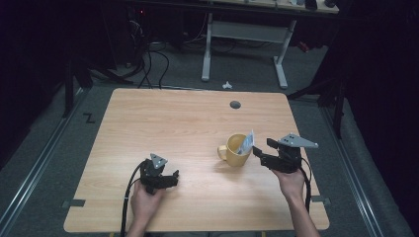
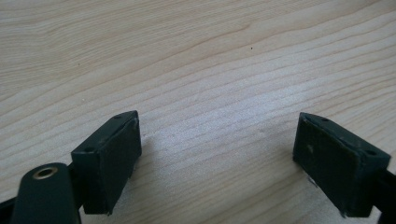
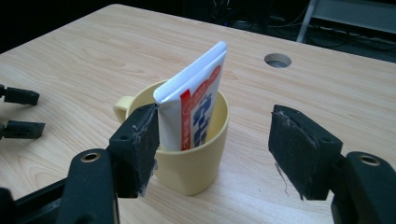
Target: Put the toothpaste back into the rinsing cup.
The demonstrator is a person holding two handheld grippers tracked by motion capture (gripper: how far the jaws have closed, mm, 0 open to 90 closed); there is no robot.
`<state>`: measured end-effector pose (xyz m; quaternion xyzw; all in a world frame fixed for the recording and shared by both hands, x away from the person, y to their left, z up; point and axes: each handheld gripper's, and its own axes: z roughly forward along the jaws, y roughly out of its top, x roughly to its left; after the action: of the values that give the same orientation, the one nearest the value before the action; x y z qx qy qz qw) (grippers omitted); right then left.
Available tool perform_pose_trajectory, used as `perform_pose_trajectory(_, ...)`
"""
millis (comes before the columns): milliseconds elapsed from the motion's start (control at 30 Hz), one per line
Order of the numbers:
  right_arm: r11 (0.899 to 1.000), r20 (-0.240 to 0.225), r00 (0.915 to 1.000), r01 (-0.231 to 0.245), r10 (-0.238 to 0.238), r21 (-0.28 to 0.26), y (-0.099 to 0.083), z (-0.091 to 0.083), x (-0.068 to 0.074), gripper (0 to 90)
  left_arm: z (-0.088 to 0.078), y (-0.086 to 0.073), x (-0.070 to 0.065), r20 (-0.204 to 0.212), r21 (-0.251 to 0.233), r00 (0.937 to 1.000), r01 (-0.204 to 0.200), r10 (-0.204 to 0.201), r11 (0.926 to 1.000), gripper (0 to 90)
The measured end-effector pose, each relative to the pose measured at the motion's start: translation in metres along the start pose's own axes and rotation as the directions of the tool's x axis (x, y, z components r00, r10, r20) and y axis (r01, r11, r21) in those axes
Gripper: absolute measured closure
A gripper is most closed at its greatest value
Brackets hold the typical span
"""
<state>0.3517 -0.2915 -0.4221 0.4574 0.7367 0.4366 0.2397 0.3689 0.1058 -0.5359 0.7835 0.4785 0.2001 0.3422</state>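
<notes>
Here, a toothpaste tube [image 3: 194,105] stands tilted inside a yellow mug [image 3: 194,158], its flat crimped end sticking up above the rim. The mug sits on the right half of a wooden table [image 1: 188,123], handle pointing left. The right gripper [image 3: 215,140] hovers just beside the mug, jaws spread with nothing pinched; one pad [image 3: 140,140] is close to the tube's edge, the other well off to the side. It seems poised either to take the tube or to back away after dropping it in. To grasp well, centre both pads on the flat end, then close gently so the mug stays upright. The left gripper [image 2: 217,156] rests low over bare wood, jaws wide and empty.
</notes>
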Motion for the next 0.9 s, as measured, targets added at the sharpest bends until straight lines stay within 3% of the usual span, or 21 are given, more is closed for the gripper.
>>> perform_pose_trajectory(900,1.0,0.031,0.9992,-0.024,0.024,0.013,-0.013,-0.001,-0.01,34.5,0.0,0.0,0.0,0.0,0.0,1.0,0.0,0.0,1.0,15.6)
